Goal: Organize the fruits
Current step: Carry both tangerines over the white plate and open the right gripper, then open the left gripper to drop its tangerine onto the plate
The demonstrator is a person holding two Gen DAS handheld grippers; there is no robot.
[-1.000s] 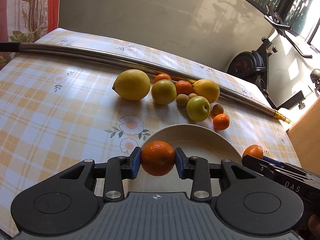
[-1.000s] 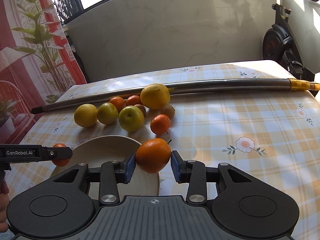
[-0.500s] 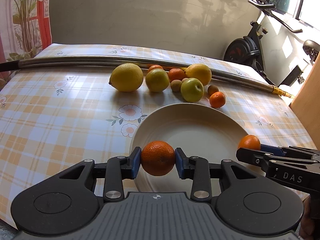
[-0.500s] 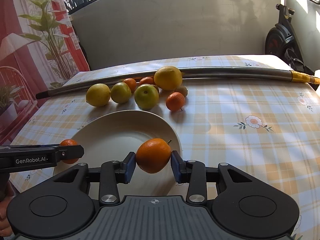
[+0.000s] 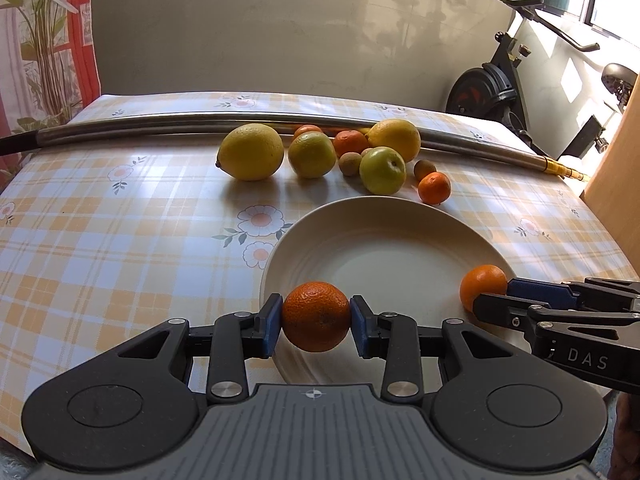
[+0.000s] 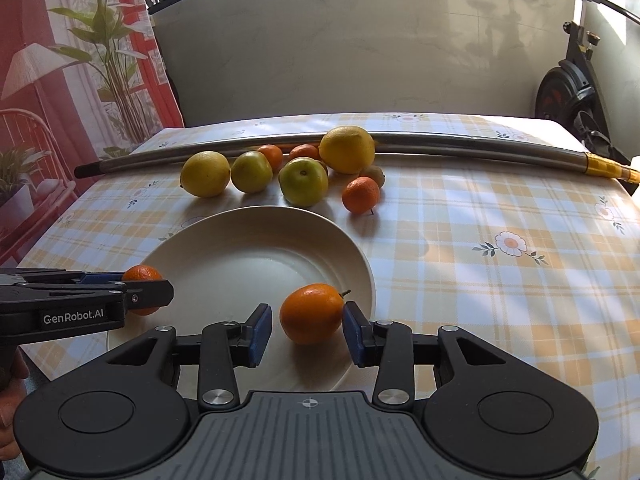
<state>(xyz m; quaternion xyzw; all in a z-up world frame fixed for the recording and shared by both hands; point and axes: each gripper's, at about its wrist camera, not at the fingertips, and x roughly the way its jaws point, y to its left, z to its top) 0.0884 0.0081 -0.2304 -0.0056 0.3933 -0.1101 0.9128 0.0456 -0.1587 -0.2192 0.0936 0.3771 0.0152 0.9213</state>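
My left gripper (image 5: 316, 322) is shut on a small orange (image 5: 316, 316) and holds it over the near rim of a white plate (image 5: 384, 248). My right gripper (image 6: 306, 330) is open: its left pad (image 6: 260, 328) stands off a second orange (image 6: 312, 314), which sits over the plate's (image 6: 240, 256) near right side against the right pad. That orange also shows in the left wrist view (image 5: 482, 282). The left gripper's orange shows in the right wrist view (image 6: 140, 274). Behind the plate lie lemons (image 5: 251, 151), green citrus (image 5: 382, 170) and small oranges (image 5: 434, 187).
A long metal pole (image 5: 160, 126) lies across the checked tablecloth behind the fruit pile. An exercise bike (image 5: 492, 88) stands beyond the table's far right. A wooden panel (image 5: 616, 184) borders the right side.
My right gripper has opened and the orange now rests free between its pads, low on the plate. Both grippers have drawn back toward the plate's near side. The left still grips its orange.
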